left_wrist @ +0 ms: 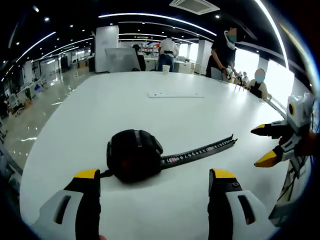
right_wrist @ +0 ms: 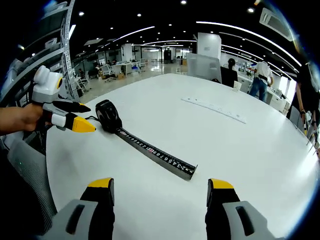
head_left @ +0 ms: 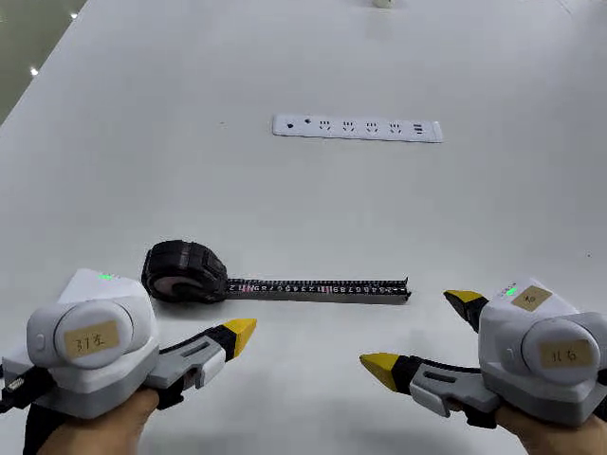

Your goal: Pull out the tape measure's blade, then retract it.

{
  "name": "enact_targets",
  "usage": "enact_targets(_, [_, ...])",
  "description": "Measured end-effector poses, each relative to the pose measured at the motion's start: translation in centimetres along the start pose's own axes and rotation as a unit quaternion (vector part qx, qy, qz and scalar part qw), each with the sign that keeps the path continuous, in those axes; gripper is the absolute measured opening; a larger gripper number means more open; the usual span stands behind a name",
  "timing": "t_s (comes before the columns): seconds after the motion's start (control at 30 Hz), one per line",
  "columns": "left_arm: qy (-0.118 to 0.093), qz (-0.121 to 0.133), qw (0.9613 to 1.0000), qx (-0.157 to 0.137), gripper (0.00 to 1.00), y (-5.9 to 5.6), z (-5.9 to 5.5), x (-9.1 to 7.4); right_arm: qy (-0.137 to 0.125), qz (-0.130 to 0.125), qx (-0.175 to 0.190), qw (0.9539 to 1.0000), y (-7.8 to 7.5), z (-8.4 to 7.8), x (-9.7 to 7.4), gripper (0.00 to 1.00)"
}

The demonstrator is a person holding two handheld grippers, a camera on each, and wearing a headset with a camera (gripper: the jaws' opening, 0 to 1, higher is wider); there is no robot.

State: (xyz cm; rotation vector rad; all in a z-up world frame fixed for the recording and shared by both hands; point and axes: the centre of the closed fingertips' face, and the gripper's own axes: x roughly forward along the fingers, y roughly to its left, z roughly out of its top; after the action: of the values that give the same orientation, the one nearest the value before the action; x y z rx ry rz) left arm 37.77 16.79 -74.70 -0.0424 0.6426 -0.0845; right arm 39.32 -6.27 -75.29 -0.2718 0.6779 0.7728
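I am hovering both tongs apart and empty: the left tongs (left_wrist: 155, 174) just short of the black round tape measure case (head_left: 185, 272), the right tongs (head_left: 422, 330) near the tip of its dark graduated blade (head_left: 318, 287), which is lying drawn out on the white table (head_left: 142, 142). I am judging that a careless retract could whip the blade and skid the unpinned case.

The right gripper (right_wrist: 160, 186) is holding its two yellow-tipped jaws wide apart above the white table (right_wrist: 250, 165), gripping nothing. Just ahead, the tape measure's blade (right_wrist: 155, 152) is lying flat and drawn out, running back to its black case (right_wrist: 109, 115). The left gripper (right_wrist: 91, 118), held in a hand (right_wrist: 17, 117), is hovering beside the case. A power strip (right_wrist: 212, 108) is lying well beyond.
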Motion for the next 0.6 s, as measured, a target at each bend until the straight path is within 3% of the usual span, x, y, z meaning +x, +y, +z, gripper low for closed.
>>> enact_targets(0.6, [0.005, 0.031, 0.9991, -0.028, 0.76, 1.3, 1.2, 2.1, 0.022, 0.037, -0.045, 0.9980, -1.4, -0.3, 1.5, 0.58])
